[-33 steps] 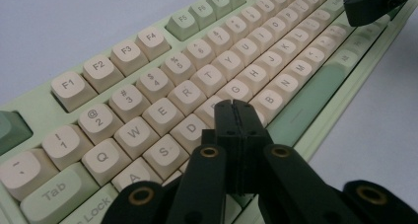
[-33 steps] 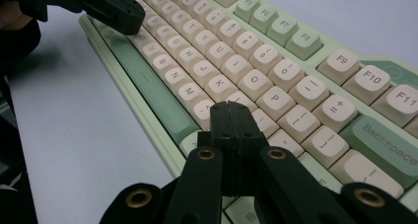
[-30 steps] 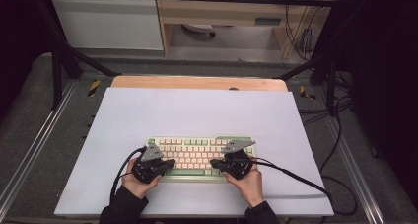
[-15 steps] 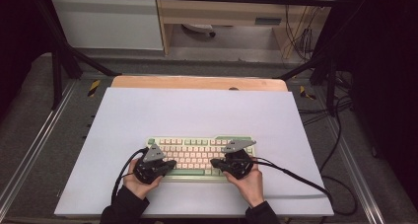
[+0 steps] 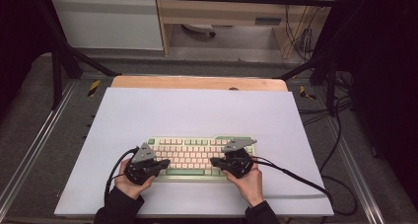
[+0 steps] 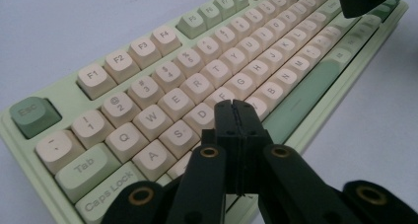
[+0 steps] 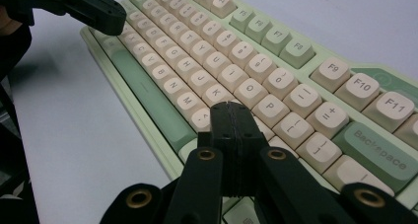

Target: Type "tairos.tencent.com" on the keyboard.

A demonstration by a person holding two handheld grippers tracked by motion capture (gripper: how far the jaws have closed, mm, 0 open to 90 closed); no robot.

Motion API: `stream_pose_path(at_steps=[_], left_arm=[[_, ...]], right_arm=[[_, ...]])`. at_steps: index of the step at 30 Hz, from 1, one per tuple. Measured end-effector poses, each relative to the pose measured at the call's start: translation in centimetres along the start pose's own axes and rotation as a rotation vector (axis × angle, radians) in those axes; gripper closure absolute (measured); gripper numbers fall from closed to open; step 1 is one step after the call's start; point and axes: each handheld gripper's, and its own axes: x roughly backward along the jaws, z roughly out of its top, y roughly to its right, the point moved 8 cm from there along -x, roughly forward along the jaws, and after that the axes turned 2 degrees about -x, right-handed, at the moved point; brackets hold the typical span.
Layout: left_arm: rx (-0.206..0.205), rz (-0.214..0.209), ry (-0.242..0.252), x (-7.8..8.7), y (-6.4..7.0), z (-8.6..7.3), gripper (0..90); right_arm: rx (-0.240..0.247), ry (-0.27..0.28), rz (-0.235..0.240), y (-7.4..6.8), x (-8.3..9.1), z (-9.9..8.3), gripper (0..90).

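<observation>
We work on a white table mat (image 5: 197, 110), and everything else sits relative to the keyboard (image 5: 197, 152) lying on its near half, squarely across in front of us. That pale green board with cream keys lies flat with its long edge toward us, which we judge puts both ends in easy reach of a tool in each hand. Our left gripper (image 5: 158, 166) hangs over the keyboard's left end, its jaws pressed together with nothing between them, tips above the keys just past the S and D (image 6: 202, 113). Our right gripper (image 5: 217, 162) hangs over the keyboard's right half, jaws likewise closed and empty, tips near the P key (image 7: 270, 105). We judge the closed jaws serve as blunt single points for pressing one key at a time, as fingers would in typing.
</observation>
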Motion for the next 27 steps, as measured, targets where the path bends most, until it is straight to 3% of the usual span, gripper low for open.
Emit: stream_pose_path(at_steps=[12, 27], left_arm=[[0.017, 0.011, 0.012, 1.5, -1.0, -0.8, 90.0], [0.040, 0.022, 0.025, 2.5, -2.2, -1.5, 89.9]], right_arm=[[-0.027, 0.018, -0.018, 0.7, -0.4, 0.8, 90.0], [-0.028, -0.006, -0.037, 0.7, -2.8, 2.5, 90.0]])
